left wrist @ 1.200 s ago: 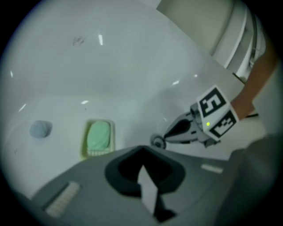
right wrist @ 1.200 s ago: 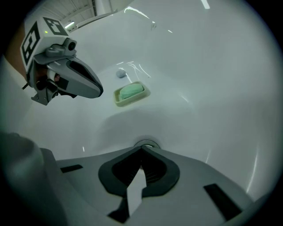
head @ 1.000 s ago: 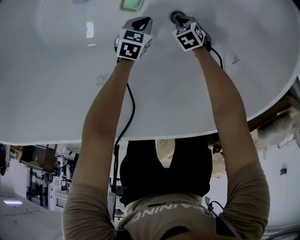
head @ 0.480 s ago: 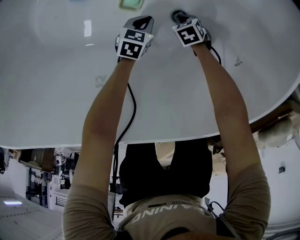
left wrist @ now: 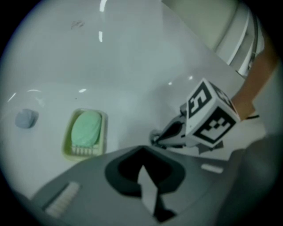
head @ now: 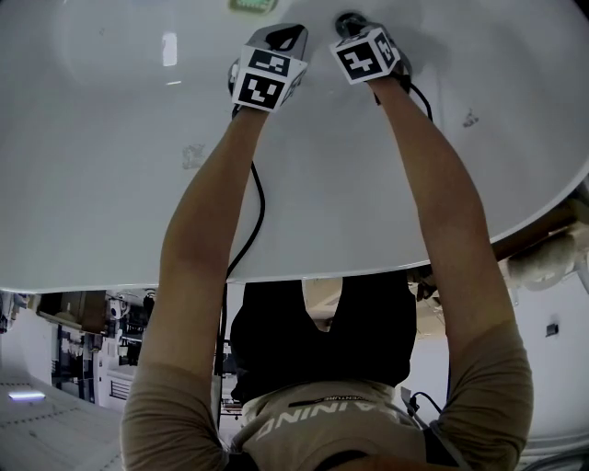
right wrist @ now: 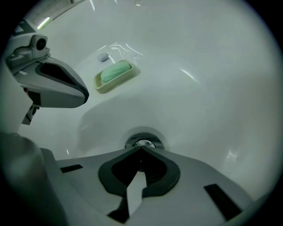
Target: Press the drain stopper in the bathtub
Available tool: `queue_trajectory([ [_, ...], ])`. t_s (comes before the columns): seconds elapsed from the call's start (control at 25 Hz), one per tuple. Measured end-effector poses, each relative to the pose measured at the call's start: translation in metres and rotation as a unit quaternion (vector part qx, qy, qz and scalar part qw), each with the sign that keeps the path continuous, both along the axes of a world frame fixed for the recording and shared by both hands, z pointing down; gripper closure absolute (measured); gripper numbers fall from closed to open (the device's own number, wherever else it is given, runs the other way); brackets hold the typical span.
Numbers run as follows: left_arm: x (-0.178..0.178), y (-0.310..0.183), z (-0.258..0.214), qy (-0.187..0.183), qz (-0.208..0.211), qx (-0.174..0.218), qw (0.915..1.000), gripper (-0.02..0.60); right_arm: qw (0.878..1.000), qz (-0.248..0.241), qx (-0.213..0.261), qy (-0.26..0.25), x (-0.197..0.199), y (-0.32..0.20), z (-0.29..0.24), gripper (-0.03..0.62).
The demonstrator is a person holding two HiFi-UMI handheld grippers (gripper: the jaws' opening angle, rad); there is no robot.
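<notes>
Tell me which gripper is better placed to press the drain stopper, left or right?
Right. The right gripper, jaws shut, points straight at the drain stopper, which lies close in front of its tips. The left gripper, also shut, sits beside it and is aimed more toward the soap dish.

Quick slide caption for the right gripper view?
Right gripper, fingers together, aimed at the drain stopper in the bathtub; green soap in its dish beyond.

Tan sleeves (head: pixel 494 386), grey grippers (head: pixel 289 35) (head: pixel 349 24) (black cables (head: pixel 256 207))
</notes>
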State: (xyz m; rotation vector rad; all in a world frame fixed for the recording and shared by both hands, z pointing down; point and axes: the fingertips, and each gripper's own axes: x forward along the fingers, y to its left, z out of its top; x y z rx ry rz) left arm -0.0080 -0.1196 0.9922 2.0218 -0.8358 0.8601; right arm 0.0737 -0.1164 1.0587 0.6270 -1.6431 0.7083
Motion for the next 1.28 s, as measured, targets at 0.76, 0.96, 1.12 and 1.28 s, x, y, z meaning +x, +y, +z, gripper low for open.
queue_trajectory([
  [0.76,0.000,-0.003,-0.066,-0.029,0.010,0.011,0.9995,0.580,0.999,0.003,0.014,-0.048,-0.012,0.005,-0.079,0.586],
  [0.96,0.003,-0.004,-0.119,-0.033,0.019,0.020,0.9991,0.580,0.998,0.000,0.026,-0.051,-0.010,0.004,-0.137,0.586],
  [1.12,0.008,-0.012,-0.161,-0.037,0.032,0.041,0.9980,0.580,0.998,-0.001,0.045,-0.048,0.001,-0.006,-0.184,0.586],
  [1.28,0.000,-0.021,-0.211,-0.043,0.025,0.060,0.9970,0.580,0.996,0.024,0.057,-0.057,0.006,-0.016,-0.236,0.585],
])
